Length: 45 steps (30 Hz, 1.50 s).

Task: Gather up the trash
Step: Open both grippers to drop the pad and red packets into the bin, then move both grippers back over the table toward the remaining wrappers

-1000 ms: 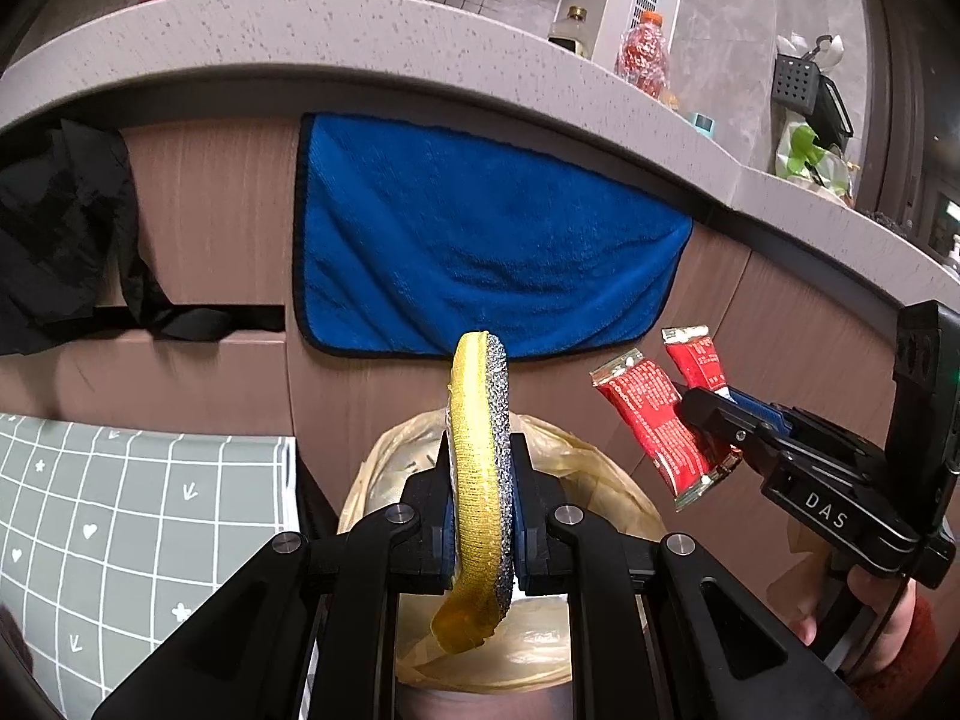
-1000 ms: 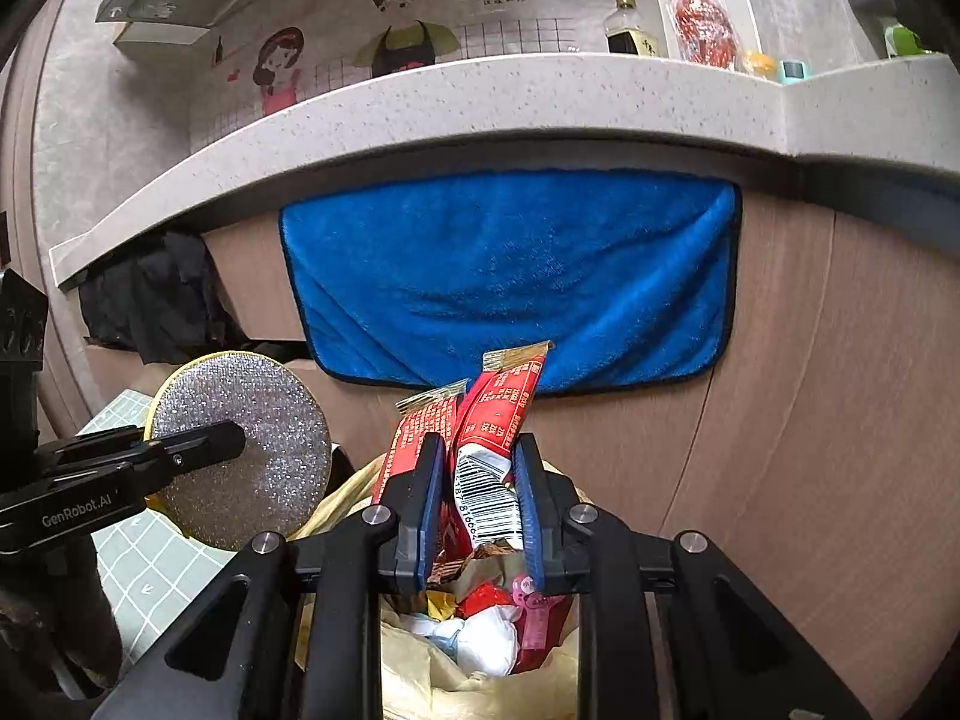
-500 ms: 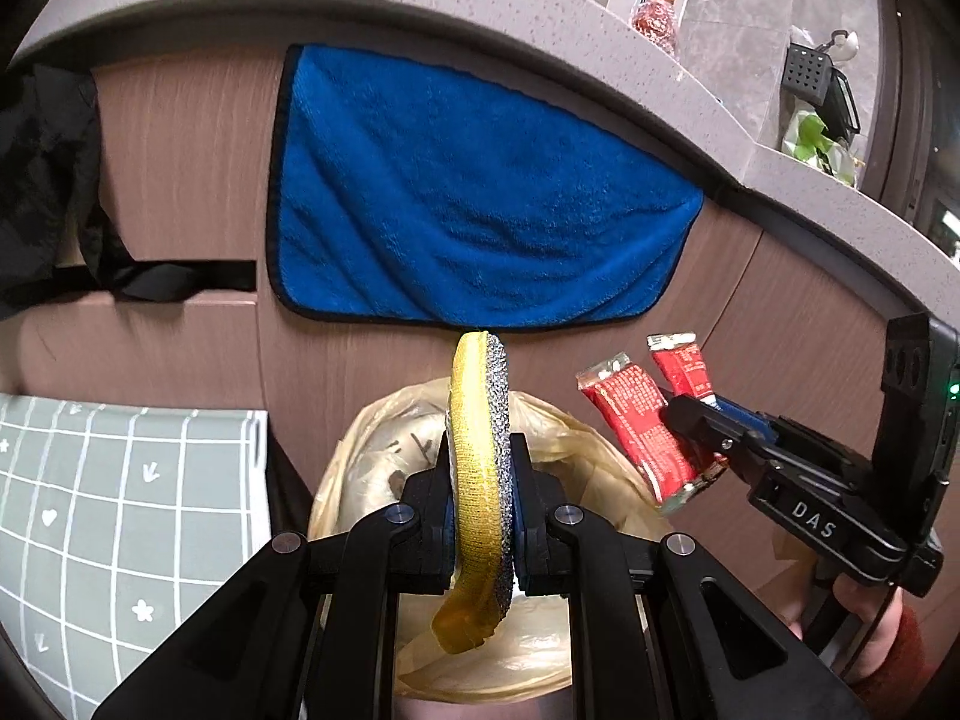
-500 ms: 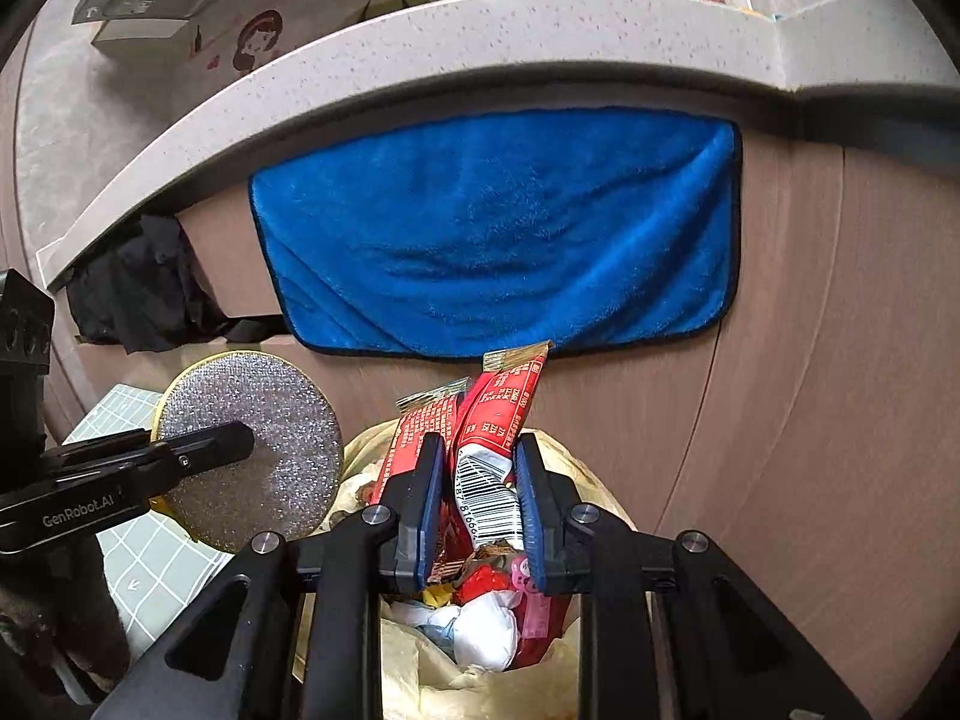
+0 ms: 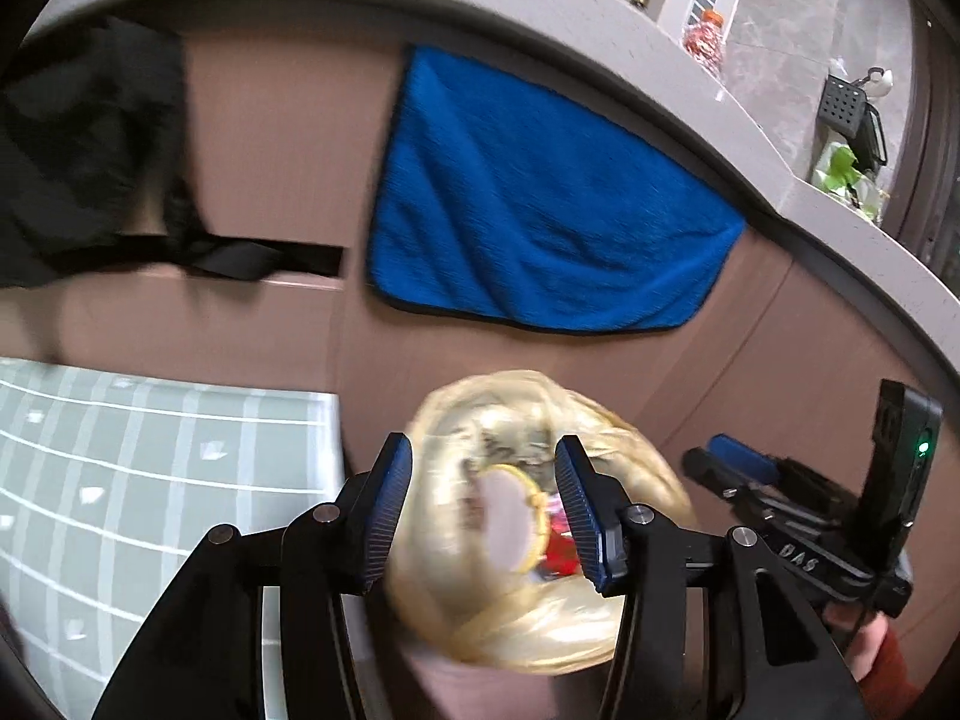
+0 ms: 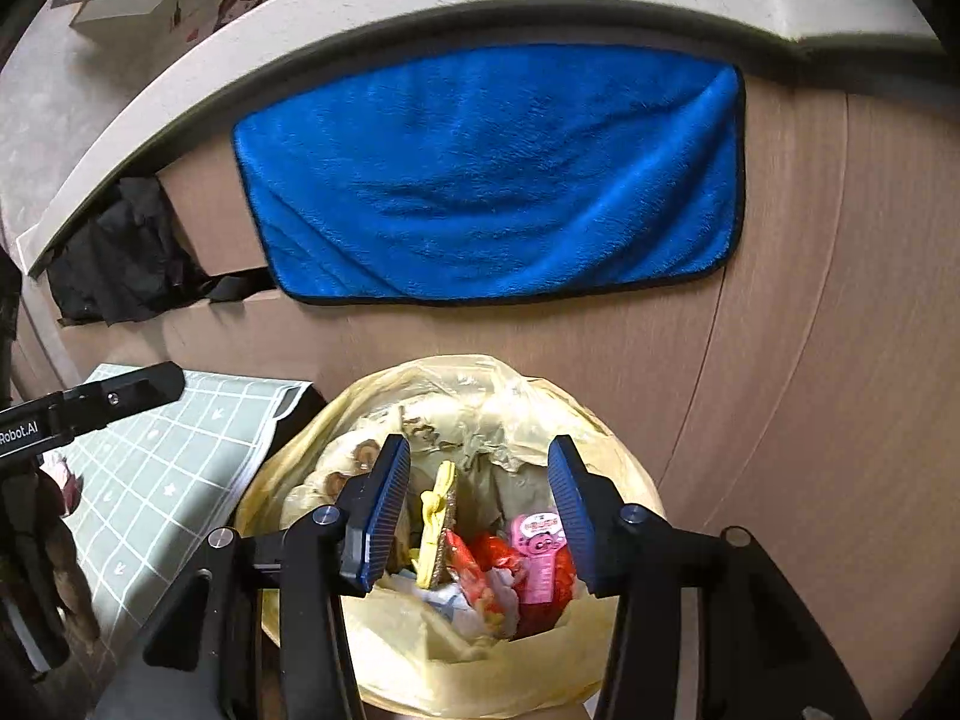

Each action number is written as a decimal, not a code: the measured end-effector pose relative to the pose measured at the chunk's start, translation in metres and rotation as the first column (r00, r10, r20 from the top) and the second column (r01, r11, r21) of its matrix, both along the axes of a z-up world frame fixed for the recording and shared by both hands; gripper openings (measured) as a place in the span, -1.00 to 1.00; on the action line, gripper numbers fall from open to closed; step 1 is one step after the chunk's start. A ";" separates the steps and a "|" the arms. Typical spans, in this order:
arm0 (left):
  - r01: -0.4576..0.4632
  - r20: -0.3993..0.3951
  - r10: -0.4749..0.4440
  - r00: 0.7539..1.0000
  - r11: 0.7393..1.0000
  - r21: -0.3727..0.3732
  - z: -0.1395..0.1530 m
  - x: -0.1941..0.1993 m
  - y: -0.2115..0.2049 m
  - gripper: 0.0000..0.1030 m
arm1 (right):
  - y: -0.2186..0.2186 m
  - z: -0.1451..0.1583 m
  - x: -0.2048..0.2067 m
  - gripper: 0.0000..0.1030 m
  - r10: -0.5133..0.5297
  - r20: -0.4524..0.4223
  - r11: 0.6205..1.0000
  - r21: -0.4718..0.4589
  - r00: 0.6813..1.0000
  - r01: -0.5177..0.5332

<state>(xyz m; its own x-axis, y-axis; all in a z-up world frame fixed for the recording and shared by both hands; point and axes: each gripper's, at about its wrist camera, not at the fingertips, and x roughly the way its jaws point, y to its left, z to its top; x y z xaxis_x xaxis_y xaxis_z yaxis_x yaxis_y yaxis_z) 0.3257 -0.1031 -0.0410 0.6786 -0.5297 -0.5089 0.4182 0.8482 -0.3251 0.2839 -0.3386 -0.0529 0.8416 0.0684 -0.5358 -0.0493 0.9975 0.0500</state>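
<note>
Above bin bag (image 6: 432, 648): left tool (image 5: 483, 510), right tool (image 6: 480, 510) jaws opening, empty; left view blurred, scourer (image 5: 531, 519) barely readable.

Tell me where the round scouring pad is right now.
In the right wrist view the scouring pad stands on edge inside the yellow trash bag, left of the pink wrapper, below the blue towel.
</note>
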 end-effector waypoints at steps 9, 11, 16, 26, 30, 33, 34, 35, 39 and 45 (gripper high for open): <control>-0.155 0.056 0.152 0.987 0.987 0.044 0.007 -0.047 0.104 -0.02 | 0.086 0.024 -0.028 -0.11 0.140 0.053 0.989 -0.048 0.989 -0.138; -0.197 0.061 0.194 0.979 0.980 0.040 0.008 -0.059 0.136 -0.02 | 0.112 0.030 -0.034 -0.11 0.186 0.069 0.981 -0.064 0.980 -0.181; -0.293 0.059 0.291 0.955 0.955 0.033 0.005 -0.081 0.206 -0.02 | 0.172 0.036 -0.044 -0.11 0.279 0.083 0.956 -0.115 0.957 -0.269; -0.500 0.007 0.501 0.865 0.865 -0.037 -0.028 -0.126 0.343 -0.02 | 0.272 0.017 -0.036 -0.11 0.469 -0.010 0.882 -0.052 0.883 -0.468; -0.522 -0.067 0.518 0.853 0.850 -0.065 -0.051 -0.127 0.382 0.04 | 0.301 0.001 -0.033 -0.11 0.507 -0.058 0.859 -0.046 0.860 -0.509; -0.525 -0.125 0.517 0.847 0.850 -0.045 -0.068 -0.119 0.396 0.07 | 0.315 -0.010 -0.030 -0.11 0.523 -0.093 0.848 -0.041 0.847 -0.528; -0.523 -0.138 0.514 0.847 0.851 -0.041 -0.072 -0.116 0.397 0.07 | 0.318 -0.014 -0.029 -0.11 0.525 -0.104 0.846 -0.040 0.845 -0.531; -0.518 -0.150 0.507 0.849 0.855 -0.038 -0.077 -0.112 0.398 0.07 | 0.318 -0.016 -0.027 -0.11 0.525 -0.111 0.846 -0.039 0.844 -0.531; -0.463 -0.165 0.453 0.876 0.886 -0.025 -0.084 -0.099 0.390 0.08 | 0.316 -0.024 -0.022 -0.11 0.516 -0.139 0.851 -0.035 0.845 -0.525; -0.275 -0.117 0.274 0.955 0.961 0.013 -0.068 -0.083 0.339 0.09 | 0.291 -0.031 -0.014 -0.11 0.475 -0.155 0.877 0.007 0.866 -0.480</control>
<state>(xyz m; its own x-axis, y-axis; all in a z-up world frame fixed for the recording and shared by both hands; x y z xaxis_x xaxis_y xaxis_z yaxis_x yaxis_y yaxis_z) 0.2427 0.2358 -0.1095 0.7344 -0.3332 -0.5913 0.1287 0.9238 -0.3606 0.2699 -0.0473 -0.0836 0.6218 0.4231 -0.6591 -0.5143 0.8552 0.0638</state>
